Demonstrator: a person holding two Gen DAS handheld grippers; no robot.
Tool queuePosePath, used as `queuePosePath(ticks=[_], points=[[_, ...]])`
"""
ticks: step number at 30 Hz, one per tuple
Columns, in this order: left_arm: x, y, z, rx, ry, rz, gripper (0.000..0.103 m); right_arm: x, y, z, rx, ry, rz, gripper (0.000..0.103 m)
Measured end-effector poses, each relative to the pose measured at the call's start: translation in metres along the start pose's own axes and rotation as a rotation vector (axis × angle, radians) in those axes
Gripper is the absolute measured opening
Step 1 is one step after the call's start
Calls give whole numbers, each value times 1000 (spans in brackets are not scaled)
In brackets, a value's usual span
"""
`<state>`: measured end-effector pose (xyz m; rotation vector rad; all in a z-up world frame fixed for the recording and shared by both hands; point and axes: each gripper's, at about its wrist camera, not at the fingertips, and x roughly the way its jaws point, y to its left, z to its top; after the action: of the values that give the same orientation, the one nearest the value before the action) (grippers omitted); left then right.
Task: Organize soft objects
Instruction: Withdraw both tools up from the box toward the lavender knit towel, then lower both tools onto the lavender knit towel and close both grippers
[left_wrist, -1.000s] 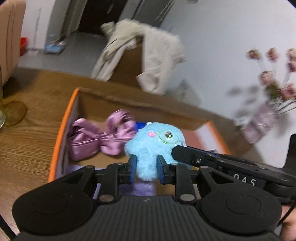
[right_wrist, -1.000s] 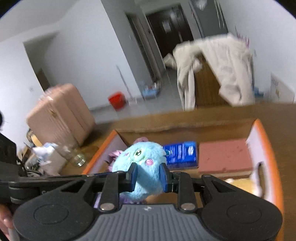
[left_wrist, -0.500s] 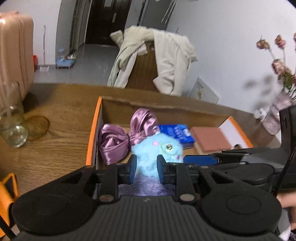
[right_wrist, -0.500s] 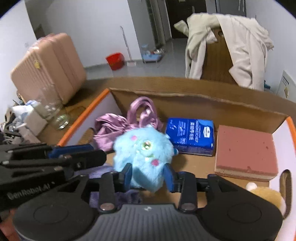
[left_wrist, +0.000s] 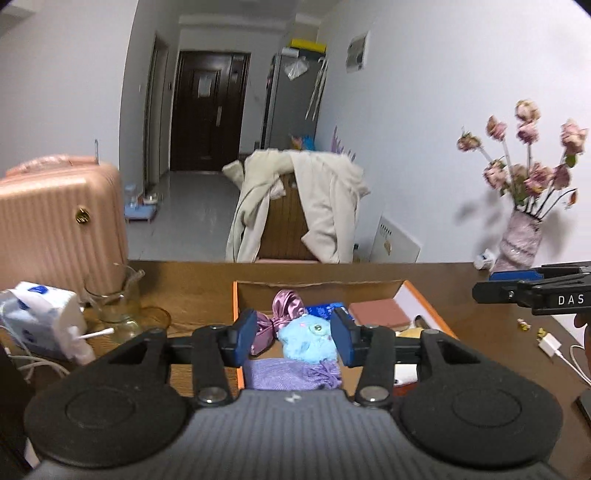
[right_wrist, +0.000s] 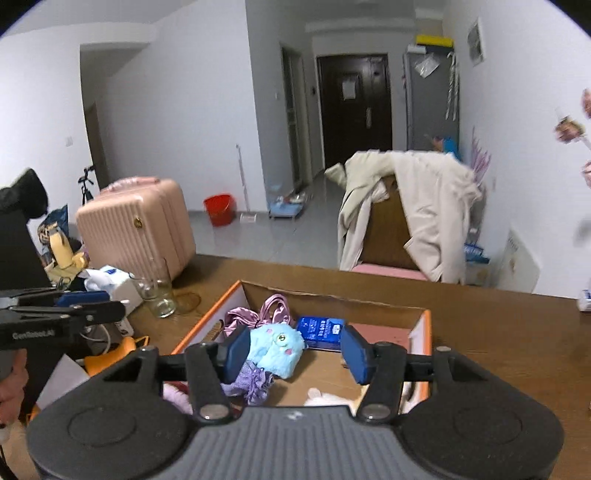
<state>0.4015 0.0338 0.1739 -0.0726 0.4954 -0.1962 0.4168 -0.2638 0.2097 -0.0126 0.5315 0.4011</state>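
Observation:
A blue fluffy plush toy (left_wrist: 309, 339) lies in the orange-edged cardboard box (left_wrist: 421, 300) on a purple knitted cloth (left_wrist: 291, 373), beside a pink satin bow (left_wrist: 277, 314). It also shows in the right wrist view (right_wrist: 275, 349) in the box (right_wrist: 425, 328). My left gripper (left_wrist: 295, 338) is open and empty, held back above the box's near end. My right gripper (right_wrist: 295, 349) is open and empty, also raised above the box. Each gripper shows at the edge of the other's view.
The box also holds a blue tissue pack (right_wrist: 320, 331), a pink sponge block (left_wrist: 378, 314) and a white plush (right_wrist: 327, 399). A glass beaker (left_wrist: 114, 303), a tissue packet (left_wrist: 38, 321), a flower vase (left_wrist: 522, 236) and a white cable (left_wrist: 557, 352) stand on the wooden table (right_wrist: 498, 332).
Both grippers let go of the blue plush, opened wide and pulled up and back from the box. The plush now rests in the box.

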Motion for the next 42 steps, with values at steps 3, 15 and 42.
queuePosePath(ticks=[3, 15, 42], points=[[-29, -10, -5, 9, -27, -7, 46, -30, 10, -12, 1, -30, 8, 54], [-129, -46, -111, 124, -180, 40, 80, -126, 66, -124, -98, -195, 48, 68], [-102, -20, -202, -37, -60, 68, 81, -80, 82, -224, 64, -86, 79, 70]])
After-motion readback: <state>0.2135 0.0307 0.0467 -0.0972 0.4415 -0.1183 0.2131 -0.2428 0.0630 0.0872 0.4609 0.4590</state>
